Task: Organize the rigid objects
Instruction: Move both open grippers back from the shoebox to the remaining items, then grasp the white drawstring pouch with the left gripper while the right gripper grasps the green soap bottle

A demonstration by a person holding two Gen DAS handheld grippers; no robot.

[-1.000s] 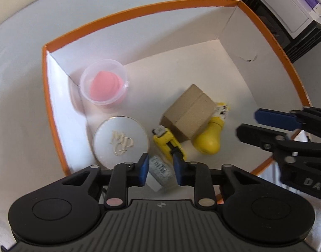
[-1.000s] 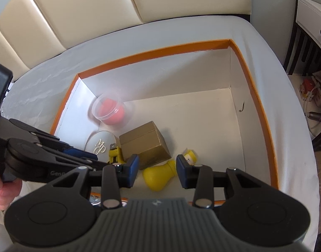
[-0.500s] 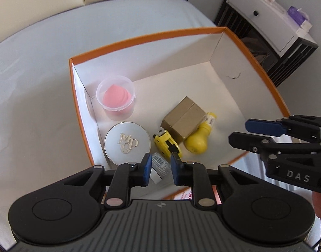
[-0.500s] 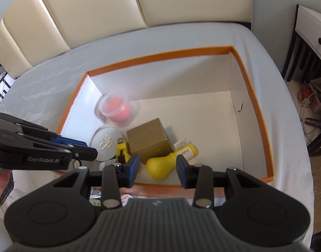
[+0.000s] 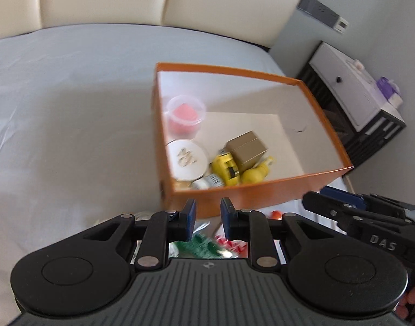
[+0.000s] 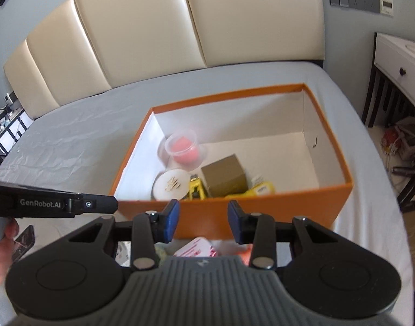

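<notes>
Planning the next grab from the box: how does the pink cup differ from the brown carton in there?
The pink cup is round and see-through with pink contents; the brown carton is a plain solid cube. The cup sits near the back left corner of the orange box; the carton sits nearer the middle, with yellow items against it. The cup's open top faces up; the carton looks closed. Both rest on the box floor, untouched by either claw.
</notes>
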